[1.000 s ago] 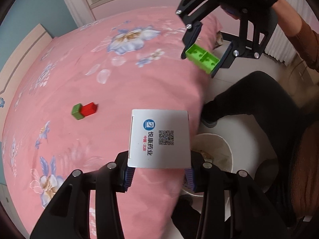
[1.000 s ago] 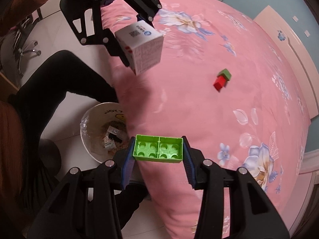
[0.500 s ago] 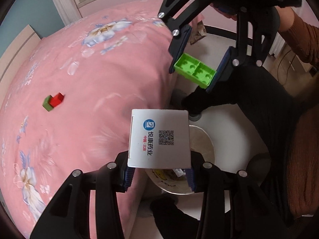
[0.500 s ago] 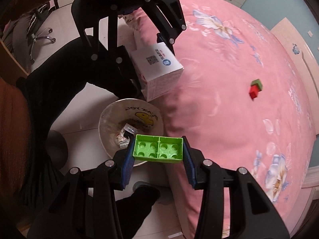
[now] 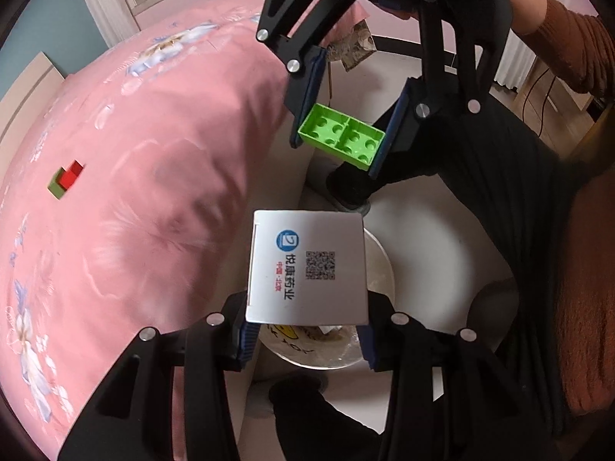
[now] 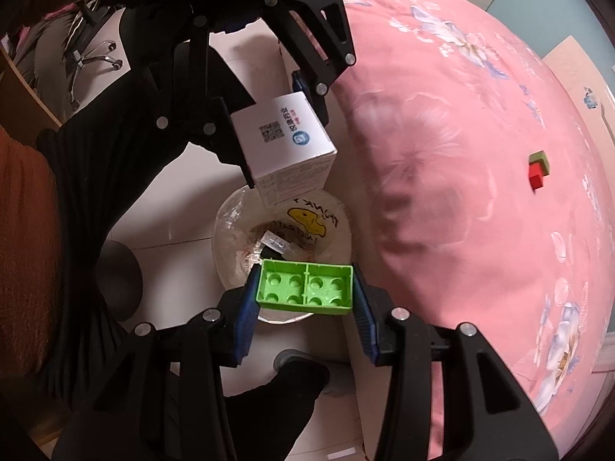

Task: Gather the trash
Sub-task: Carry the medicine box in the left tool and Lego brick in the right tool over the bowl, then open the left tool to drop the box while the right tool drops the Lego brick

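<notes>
My left gripper (image 5: 305, 340) is shut on a white medicine box (image 5: 307, 269) with a blue logo and QR code, held over the white trash bin (image 5: 380, 265) on the floor. My right gripper (image 6: 303, 319) is shut on a green toy brick (image 6: 305, 288), also above the bin (image 6: 226, 238), which holds some wrappers. In the right wrist view the box (image 6: 284, 146) hangs over the bin's far rim. In the left wrist view the brick (image 5: 342, 140) sits beyond the box. A small red and green block pair (image 5: 65, 180) lies on the pink bed (image 5: 134, 192).
The bin stands on the pale floor beside the bed's edge (image 6: 369, 230). The person's black-clad legs (image 5: 499, 192) and feet surround the bin. An office chair base (image 6: 92, 57) stands further off.
Both grippers have moved off the bed and over the floor bin, still holding the box and the brick. The bin now lies directly beneath them.
</notes>
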A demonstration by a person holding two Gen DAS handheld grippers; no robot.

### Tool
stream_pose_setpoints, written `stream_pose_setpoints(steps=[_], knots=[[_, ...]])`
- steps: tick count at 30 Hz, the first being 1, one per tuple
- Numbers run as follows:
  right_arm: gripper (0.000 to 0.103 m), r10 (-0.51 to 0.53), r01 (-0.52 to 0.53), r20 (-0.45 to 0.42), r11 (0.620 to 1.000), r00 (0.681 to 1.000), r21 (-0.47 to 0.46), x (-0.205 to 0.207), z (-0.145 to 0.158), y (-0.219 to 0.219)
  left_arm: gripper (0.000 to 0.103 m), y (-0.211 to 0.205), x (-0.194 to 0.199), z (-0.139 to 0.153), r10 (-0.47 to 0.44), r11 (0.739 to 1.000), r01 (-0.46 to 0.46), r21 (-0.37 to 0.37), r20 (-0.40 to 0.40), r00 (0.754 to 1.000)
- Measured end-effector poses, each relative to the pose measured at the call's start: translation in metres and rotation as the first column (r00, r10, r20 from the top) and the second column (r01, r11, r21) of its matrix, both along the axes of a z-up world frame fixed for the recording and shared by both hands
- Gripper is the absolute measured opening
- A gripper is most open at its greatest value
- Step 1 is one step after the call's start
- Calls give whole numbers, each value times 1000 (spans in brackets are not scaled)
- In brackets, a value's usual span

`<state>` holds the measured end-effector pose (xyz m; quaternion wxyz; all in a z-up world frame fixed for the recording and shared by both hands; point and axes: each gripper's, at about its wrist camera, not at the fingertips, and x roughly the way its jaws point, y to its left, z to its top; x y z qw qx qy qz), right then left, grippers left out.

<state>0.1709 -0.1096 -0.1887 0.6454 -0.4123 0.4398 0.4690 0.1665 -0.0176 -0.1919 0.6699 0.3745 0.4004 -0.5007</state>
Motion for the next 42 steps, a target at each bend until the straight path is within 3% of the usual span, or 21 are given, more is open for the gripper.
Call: stream_pose_setpoints(steps=[20,42], knots=[[45,44,-43,-55,999,998,14,-21,-37,10,45,-6,-11,-43,-9,1000,10,27,-56,998],[45,43,-39,-135,999,990,30,7,-78,24,45,0,9,-81,42,997,-34,72,-109,993]])
